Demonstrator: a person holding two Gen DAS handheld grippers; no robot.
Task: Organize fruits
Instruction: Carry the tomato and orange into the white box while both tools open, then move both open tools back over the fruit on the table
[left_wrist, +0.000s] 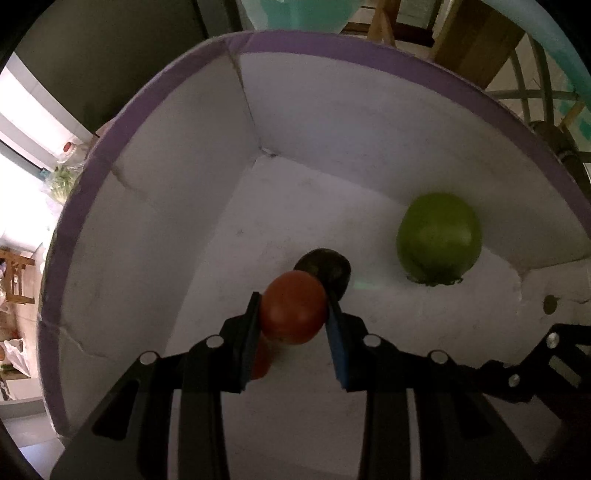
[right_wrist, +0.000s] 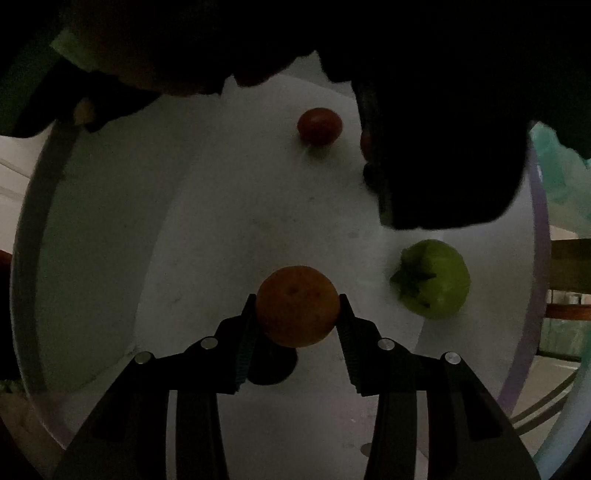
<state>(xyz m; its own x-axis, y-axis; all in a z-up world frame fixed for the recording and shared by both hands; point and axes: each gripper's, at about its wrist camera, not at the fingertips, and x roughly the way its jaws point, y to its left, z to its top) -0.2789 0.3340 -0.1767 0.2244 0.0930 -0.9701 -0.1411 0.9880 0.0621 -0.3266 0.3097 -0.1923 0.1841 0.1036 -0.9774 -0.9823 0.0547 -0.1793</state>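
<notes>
Item: white box with purple rim (left_wrist: 110, 140) — the receptacle for the fruits. Both grippers reach down into it.

Contents lying on the floor: one green tomato-like fruit (left_wrist: 439, 236), calyx down in the left wrist view and resting close to the far wall.

Fruits in transit:
- red tomato (left_wrist: 293, 306), pinched between the blue pads of the left gripper (left_wrist: 293, 314), low over the box floor; its dark shadow falls just behind it. Whether it touches the floor I cannot tell.
- orange (right_wrist: 297, 306), pinched by the right gripper (right_wrist: 297, 314), above the floor with its shadow beneath.

Progress, as a judgement: one fruit placed, two inside the box but not yet let go; releasing both is what remains here. Fruits outside the box, if any, are not shown.

Pose: each gripper points steeply downward into the box, fingers closed onto its fruit. In the dim right wrist view the red tomato sits far ahead, beside the dark bulk of the other tool, the green fruit off to the right.
</notes>
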